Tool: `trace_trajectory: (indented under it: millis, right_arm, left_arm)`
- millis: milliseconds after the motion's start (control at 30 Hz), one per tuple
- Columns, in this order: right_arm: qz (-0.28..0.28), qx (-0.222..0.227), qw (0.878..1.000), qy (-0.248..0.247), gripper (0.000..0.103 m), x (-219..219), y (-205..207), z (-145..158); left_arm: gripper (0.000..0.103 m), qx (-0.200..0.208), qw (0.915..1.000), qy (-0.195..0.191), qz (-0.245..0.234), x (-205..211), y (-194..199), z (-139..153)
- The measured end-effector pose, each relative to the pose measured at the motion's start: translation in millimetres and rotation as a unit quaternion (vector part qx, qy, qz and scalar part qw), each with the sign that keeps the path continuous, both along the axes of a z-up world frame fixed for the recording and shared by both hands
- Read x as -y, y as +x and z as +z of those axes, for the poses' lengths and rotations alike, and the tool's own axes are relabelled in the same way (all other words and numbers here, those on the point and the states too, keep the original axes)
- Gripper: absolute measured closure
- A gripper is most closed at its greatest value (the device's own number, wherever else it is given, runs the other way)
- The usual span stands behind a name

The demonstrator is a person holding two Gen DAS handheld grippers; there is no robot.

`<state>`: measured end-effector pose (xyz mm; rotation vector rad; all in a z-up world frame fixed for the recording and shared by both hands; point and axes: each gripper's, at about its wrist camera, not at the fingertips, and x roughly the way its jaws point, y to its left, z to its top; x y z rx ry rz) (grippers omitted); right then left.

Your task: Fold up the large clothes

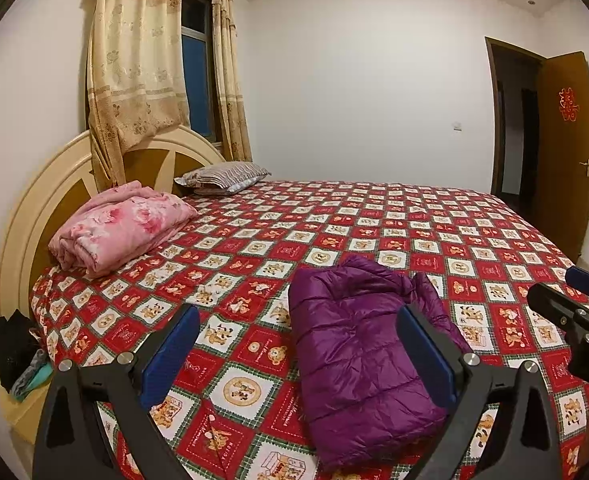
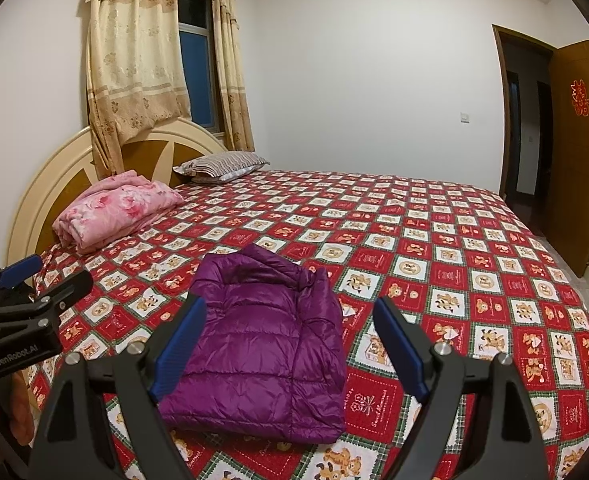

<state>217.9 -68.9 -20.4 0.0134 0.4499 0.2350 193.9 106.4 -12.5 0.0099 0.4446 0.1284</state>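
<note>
Already compact, the purple down jacket (image 2: 262,344) near the bed's (image 2: 454,248) front edge looks light, puffy, slippery; pinch its hem corners. Left tool (image 1: 298,356) and right tool (image 2: 290,348) both gape, empty.

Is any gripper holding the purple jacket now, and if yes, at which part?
Nothing is held. The left gripper and the right gripper are both open and empty, above the folded purple jacket lying on the bed.

Purple jacket (image 2: 254,356) on a red patchwork bedspread (image 2: 434,240).
Bedspread squares alternate red and white with bears; beside the headboard, a pink floral blanket (image 2: 114,208); tongs' pads (image 2: 178,348) blue.
</note>
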Motion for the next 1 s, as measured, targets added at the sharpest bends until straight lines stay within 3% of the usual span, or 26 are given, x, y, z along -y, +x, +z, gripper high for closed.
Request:
trace_trajectory:
  millis: [1000]
  right_arm:
    - [0.006, 0.015, 1.0, -0.002, 0.015, -2.5, -1.8, 6.0]
  left_arm:
    - [0.004, 0.027, 0.9995, 0.014, 0.0, 0.6, -2.7, 7.2]
